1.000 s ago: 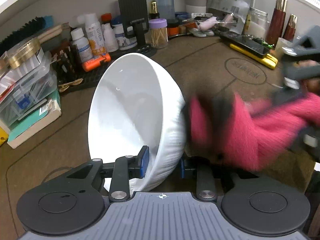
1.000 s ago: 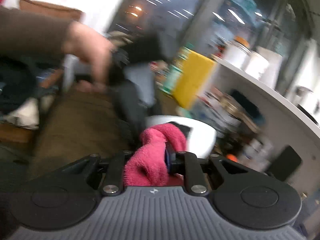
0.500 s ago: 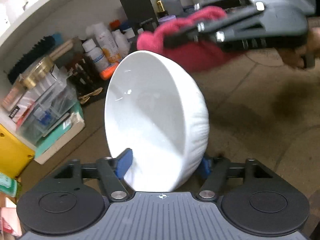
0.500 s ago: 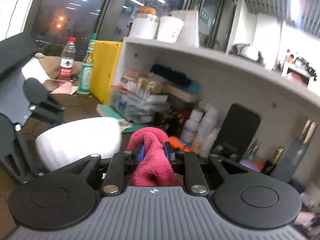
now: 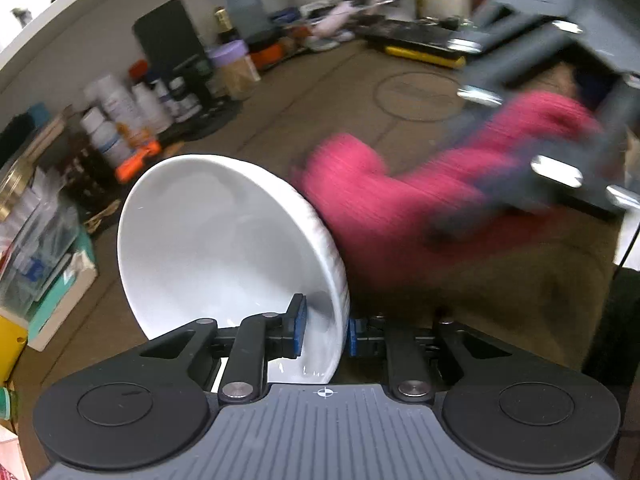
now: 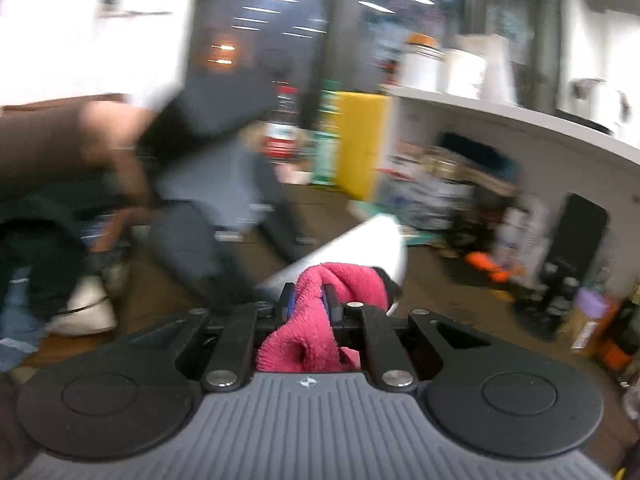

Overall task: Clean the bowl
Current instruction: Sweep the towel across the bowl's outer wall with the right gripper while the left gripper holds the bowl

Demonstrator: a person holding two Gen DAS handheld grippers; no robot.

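left claw (image 5: 323, 330): pads pinching wall of white bowl (image 5: 224, 248), jaws have just been closing on it, bowl tilted on edge ahead | right claw (image 6: 307, 300): pressed together on pink cloth (image 6: 316, 332) | cloth against bowl's outer wall, right of left claw | brown bench (image 5: 320, 112) beyond, blurred
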